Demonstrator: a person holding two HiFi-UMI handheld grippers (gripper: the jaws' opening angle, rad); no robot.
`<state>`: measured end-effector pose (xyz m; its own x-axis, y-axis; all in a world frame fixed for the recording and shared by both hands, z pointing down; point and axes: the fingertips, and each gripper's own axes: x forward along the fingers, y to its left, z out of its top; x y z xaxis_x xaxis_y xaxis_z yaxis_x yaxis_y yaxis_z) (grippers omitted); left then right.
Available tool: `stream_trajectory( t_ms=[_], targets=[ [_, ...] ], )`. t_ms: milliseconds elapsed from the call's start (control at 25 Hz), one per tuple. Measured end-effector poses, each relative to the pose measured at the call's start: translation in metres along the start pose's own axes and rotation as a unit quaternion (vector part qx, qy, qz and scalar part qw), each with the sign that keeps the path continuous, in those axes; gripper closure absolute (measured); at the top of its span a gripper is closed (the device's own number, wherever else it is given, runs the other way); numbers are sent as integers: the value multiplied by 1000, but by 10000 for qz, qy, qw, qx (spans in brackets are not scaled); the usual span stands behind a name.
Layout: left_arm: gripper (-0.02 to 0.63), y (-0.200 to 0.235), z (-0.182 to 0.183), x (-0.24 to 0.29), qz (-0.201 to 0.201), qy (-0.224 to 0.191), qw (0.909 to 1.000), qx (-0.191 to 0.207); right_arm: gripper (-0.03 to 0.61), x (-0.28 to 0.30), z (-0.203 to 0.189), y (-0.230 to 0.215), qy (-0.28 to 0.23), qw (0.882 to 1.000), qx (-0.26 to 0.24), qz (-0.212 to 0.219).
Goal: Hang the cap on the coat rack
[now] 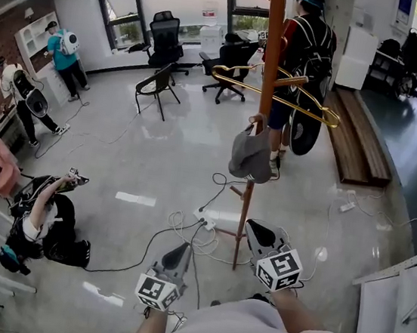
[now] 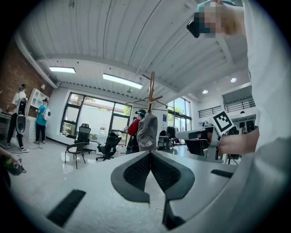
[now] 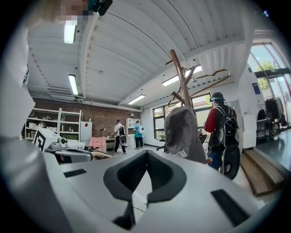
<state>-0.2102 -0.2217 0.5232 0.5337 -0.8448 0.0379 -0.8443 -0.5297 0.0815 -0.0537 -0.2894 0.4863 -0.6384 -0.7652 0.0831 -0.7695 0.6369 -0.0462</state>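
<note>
Cap [image 1: 251, 154], grey, likely soft and light, hangs on a lower peg of the wooden coat rack [image 1: 270, 56] at frame centre; its stiffer brim looks the best place to pinch it. Left gripper [image 1: 178, 255] and right gripper [image 1: 257, 233], bottom centre: jaws pressed together, empty.

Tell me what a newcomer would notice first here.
A grey cap hangs on a peg of the tall wooden rack mid-room, with a gold hanger across higher pegs. The left gripper and right gripper are shut and empty, held low in front of the rack.
</note>
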Motion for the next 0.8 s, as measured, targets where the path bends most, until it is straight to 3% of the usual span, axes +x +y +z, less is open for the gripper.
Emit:
stream_trajectory(
  t_ms=[800],
  targets=[
    [603, -1, -2, 1, -75, 42, 10000, -15, 566, 0, -17, 23, 68, 9998, 129, 124]
  ],
)
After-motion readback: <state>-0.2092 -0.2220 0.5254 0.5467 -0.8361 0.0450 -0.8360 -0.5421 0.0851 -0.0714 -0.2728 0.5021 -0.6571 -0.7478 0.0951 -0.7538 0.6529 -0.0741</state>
